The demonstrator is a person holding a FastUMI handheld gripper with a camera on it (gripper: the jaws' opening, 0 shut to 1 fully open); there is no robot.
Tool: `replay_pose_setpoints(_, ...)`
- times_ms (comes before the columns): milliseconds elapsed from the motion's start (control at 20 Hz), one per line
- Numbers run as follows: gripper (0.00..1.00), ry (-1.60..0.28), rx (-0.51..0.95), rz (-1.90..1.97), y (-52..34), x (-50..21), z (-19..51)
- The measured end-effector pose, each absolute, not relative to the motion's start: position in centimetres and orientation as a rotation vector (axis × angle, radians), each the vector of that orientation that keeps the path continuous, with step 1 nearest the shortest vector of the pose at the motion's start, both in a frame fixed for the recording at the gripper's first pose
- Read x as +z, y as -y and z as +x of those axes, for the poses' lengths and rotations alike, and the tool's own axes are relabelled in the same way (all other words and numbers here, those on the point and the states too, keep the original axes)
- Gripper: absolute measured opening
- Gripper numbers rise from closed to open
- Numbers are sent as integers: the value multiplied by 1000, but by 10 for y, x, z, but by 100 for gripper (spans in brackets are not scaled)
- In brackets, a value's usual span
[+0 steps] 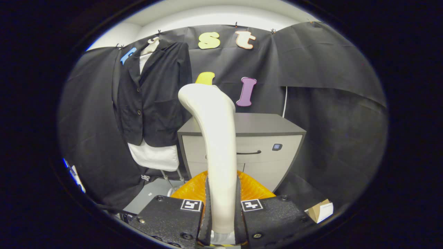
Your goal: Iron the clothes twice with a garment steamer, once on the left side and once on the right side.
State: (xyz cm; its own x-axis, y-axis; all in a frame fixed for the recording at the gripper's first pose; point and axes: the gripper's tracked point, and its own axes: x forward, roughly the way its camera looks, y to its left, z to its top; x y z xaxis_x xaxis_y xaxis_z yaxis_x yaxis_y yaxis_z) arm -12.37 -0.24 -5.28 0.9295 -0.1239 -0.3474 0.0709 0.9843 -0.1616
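- Gripper (pixel 221 211) clenched on the curved cream plastic garment steamer (pixel 216 138), both fingers pressing its handle.
- Black buttoned jacket (pixel 154 97) hangs on a white mannequin beside the grey drawer cabinet (pixel 266 138).

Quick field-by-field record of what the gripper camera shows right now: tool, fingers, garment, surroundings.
tool: white garment steamer, upright between the fingers
gripper: both fingers pressed on the steamer's handle, one on each side
garment: black jacket over a white shirt on a mannequin, beyond the fingers and to the steamer's left
contact: steamer head apart from the jacket, not touching it
behind tool: grey cabinet
below tool: orange pleated object
floor: small cardboard box
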Motion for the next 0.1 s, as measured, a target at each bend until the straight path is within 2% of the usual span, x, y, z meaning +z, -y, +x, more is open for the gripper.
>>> replay_pose_setpoints(100, 28, -377, -101, -144, 4, -55, -120)
